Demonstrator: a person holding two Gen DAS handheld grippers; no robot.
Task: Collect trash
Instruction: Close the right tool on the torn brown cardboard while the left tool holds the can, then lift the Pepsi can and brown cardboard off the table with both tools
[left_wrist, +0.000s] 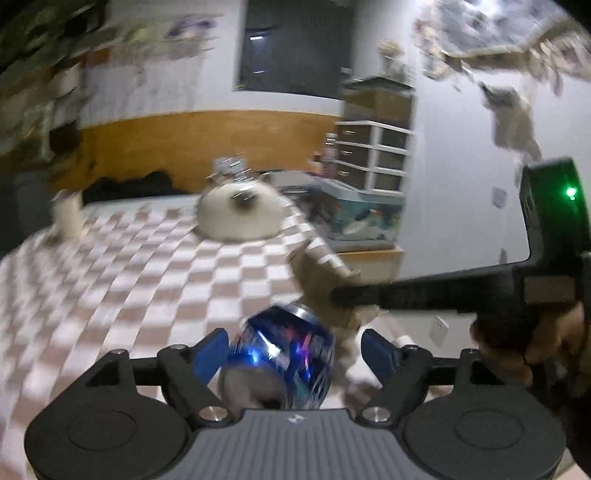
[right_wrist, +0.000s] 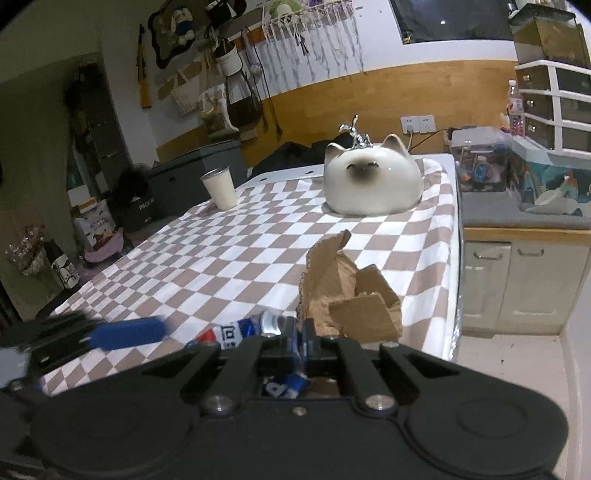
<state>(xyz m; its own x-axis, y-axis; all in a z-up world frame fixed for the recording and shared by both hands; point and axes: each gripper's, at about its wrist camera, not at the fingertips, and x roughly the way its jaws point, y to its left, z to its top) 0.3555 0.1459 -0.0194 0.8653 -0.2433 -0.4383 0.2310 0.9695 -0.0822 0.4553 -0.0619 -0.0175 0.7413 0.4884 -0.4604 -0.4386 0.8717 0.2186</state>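
The checkered worktop (right_wrist: 229, 258) carries a cat-shaped ornament (right_wrist: 373, 184) at 12 o'clock. Torn cardboard (right_wrist: 351, 295) sits clamped in the right claw (right_wrist: 304, 347), jaws closed. The left claw (left_wrist: 291, 350) is spread around a blue can (left_wrist: 284, 354); an off-centre closure could eject it.

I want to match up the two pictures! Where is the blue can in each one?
Left wrist view: the blue can sits bottom center, between the open fingers of the left gripper.
Right wrist view: the same can lies low, just left of center, partly hidden behind the right gripper, beside the torn cardboard.
Shared landmark: the white cat-shaped ornament on the checkered tablecloth.
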